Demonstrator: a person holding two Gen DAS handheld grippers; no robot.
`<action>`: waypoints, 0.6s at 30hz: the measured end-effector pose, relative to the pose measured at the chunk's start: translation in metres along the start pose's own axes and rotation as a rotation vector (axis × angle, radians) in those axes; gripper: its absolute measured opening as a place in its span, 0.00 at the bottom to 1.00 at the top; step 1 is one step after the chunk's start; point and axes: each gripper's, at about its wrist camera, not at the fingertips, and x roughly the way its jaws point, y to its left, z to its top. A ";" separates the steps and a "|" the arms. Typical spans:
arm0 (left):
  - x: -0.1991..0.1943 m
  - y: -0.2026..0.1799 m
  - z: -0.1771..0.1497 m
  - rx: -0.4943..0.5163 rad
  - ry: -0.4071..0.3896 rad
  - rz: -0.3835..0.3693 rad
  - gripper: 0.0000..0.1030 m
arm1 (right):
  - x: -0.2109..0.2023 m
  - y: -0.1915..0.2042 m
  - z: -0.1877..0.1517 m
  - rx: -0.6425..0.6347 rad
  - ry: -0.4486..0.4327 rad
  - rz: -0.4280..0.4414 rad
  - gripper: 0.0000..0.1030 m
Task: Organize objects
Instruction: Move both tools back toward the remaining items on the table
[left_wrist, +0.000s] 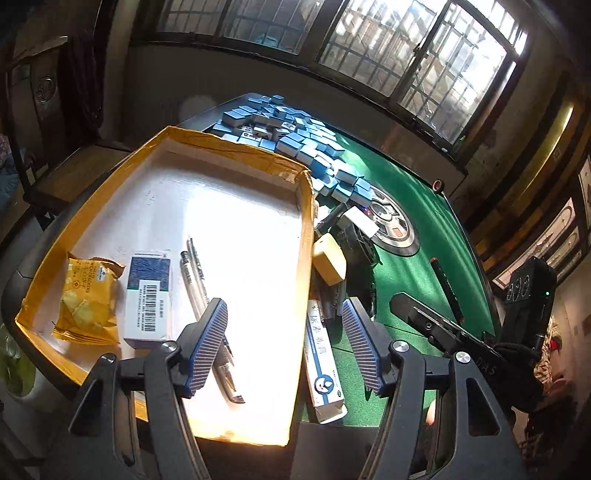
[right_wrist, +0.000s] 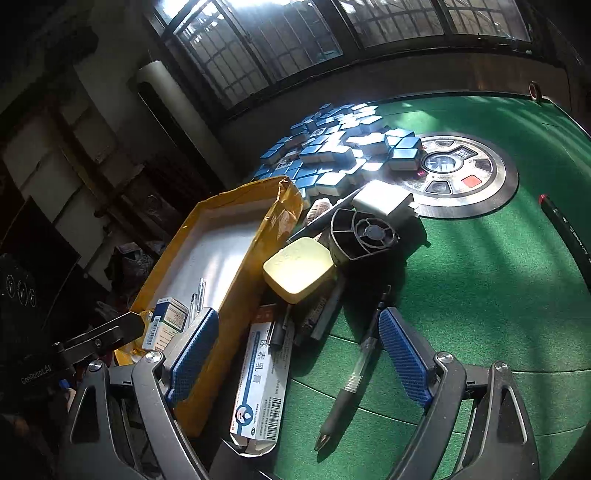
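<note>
A shallow yellow-taped box (left_wrist: 304, 236) with a white floor holds a yellow cracker packet (left_wrist: 86, 295), a blue-and-white medicine box (left_wrist: 149, 295) and two silver pens (left_wrist: 195, 280). My left gripper (left_wrist: 284, 314) hangs open over the box's right wall, nothing between its pads. My right gripper (right_wrist: 297, 321) is open above the green felt. Beneath it lie a long white ointment box (right_wrist: 258, 387) and a black click pen (right_wrist: 354, 373), both untouched. A pale yellow case (right_wrist: 299, 269) rests on a heap of dark pens beside the yellow-taped box (right_wrist: 229, 280).
Blue-backed mahjong tiles (right_wrist: 332, 155) are piled at the far side of the green table (right_wrist: 480, 277). A black fan (right_wrist: 364, 232) and a white adapter (right_wrist: 380, 201) lie by the table's round centre dial (right_wrist: 498, 184). A black red-ringed pen (left_wrist: 447, 284) lies apart at the right.
</note>
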 end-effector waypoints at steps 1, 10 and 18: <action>0.001 -0.009 -0.003 0.020 -0.008 0.005 0.62 | 0.001 -0.008 -0.003 0.020 0.012 -0.013 0.79; -0.001 -0.049 -0.033 0.165 0.037 0.091 0.62 | 0.022 -0.030 -0.020 0.073 0.083 -0.186 0.49; 0.012 -0.052 -0.051 0.069 0.190 0.015 0.62 | 0.014 -0.029 -0.030 -0.020 0.101 -0.275 0.21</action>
